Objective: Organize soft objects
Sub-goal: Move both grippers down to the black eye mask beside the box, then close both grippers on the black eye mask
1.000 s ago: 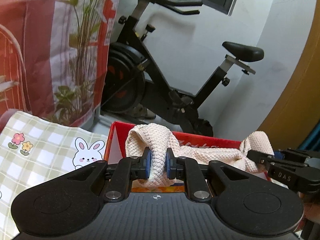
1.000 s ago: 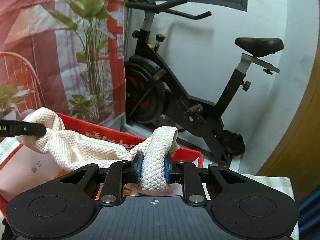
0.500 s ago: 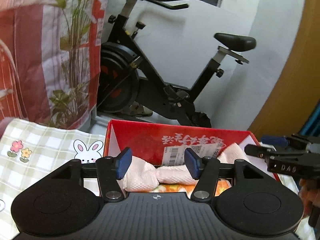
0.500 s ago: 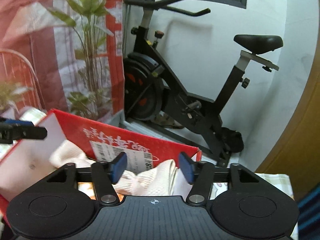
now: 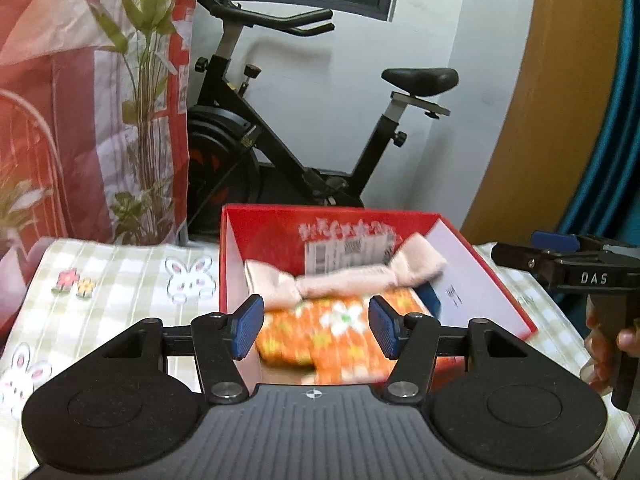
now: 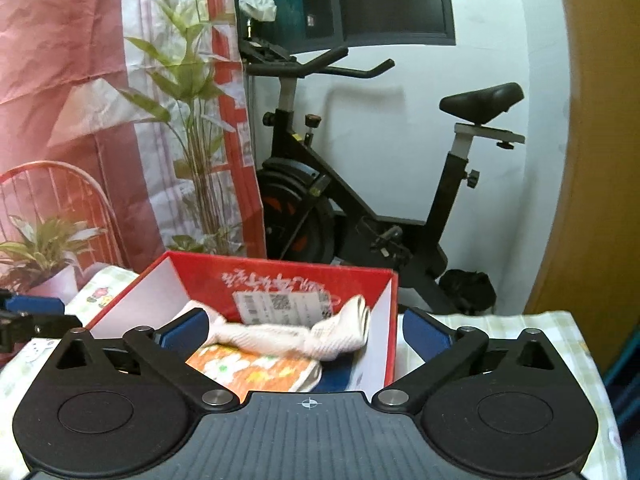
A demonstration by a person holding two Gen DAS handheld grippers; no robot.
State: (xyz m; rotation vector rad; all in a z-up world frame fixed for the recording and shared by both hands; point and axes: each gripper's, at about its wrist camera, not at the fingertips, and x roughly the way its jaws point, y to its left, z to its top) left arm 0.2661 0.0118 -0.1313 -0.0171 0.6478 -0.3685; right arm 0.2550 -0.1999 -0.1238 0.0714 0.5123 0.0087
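A cream knitted towel [image 5: 344,276] lies twisted across the inside of a red cardboard box [image 5: 248,256], on top of an orange flowered cloth [image 5: 332,336]. It also shows in the right wrist view [image 6: 280,336] in the same box [image 6: 390,320]. My left gripper [image 5: 316,326] is open and empty, hovering just above the box's near edge. My right gripper [image 6: 306,330] is wide open and empty, in front of the box; it also shows at the right edge of the left wrist view [image 5: 560,256].
The box stands on a table with a green checked rabbit-print cloth [image 5: 120,280]. An exercise bike [image 5: 304,148] stands behind the table by the white wall. A red curtain with plant print [image 5: 92,100] hangs at the left. A wooden door [image 5: 560,100] is at the right.
Both grippers let go of the cream towel, which dropped into the box onto the orange cloth. Both have since opened wider and pulled back and up.
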